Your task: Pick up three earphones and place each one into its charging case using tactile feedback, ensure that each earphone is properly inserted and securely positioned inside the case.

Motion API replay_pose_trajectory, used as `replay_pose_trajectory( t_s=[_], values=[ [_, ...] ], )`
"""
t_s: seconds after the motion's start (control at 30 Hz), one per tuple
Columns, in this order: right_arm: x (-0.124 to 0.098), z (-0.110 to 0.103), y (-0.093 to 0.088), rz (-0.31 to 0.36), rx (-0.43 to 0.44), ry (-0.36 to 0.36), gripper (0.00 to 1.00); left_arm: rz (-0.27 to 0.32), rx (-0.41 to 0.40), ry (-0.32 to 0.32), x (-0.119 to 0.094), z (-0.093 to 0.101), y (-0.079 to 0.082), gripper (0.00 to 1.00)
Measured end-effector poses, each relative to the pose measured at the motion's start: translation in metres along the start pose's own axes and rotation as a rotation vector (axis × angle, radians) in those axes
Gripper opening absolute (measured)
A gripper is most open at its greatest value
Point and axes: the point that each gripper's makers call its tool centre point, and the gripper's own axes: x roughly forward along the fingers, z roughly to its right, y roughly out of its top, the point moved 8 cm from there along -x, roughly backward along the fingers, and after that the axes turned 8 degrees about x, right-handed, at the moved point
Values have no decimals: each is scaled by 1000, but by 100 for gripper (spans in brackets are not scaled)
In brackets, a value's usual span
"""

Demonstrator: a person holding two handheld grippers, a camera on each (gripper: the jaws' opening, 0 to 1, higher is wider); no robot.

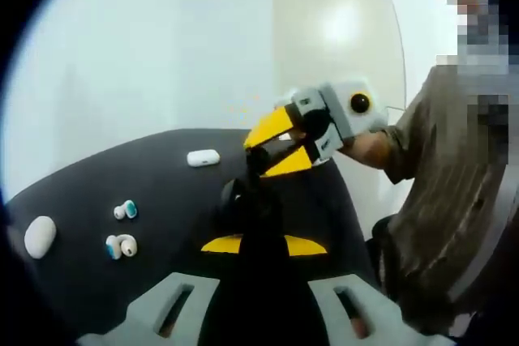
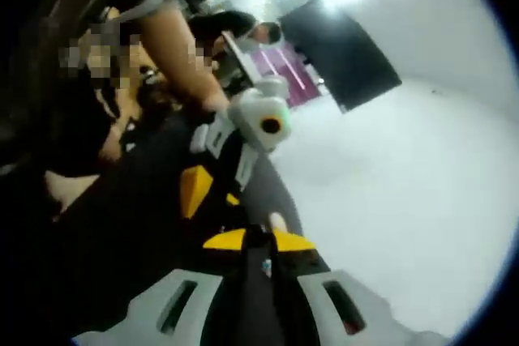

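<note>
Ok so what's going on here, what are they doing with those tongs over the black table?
A person holds tongs in each hand over a black table. The left tongs grip a dark case, and the right tongs are close in at its top. Whether they carry an earphone is too unclear to tell. One teal-and-white earphone and a second earphone lie loose on the table, with a white case behind them and a white oval case off to the side.

dark case (image 1: 243, 200) blurred between left gripper (image 1: 263, 245), contents hidden
</note>
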Motion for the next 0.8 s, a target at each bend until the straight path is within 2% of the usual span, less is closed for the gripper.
replay_pose_trajectory(
  t_s=[0.07, 0.17, 0.3, 0.37, 0.57, 0.7, 0.8],
  values=[
    [-2, 1, -5, 7, 15, -17, 13, 0, 0, 0, 0, 0, 0, 14],
    [-2, -1, -6, -5, -8, -24, 13, 0, -1, 0, 0, 0, 0, 14],
    [1, -6, 6, -13, -55, -26, 13, -1, 1, 1, 0, 0, 0, 14],
    [3, -9, 11, -44, -122, -16, 13, -1, 1, 2, 0, 0, 0, 14],
    [11, -21, 24, -112, -227, 31, 13, -1, 4, 1, 0, 0, 0, 14],
    [14, -22, 25, -133, -178, 42, 12, -1, 7, 2, 0, 0, 0, 14],
    [14, -19, 24, -129, -72, 58, 12, -1, 8, 3, 0, 0, 0, 14]
  ],
)
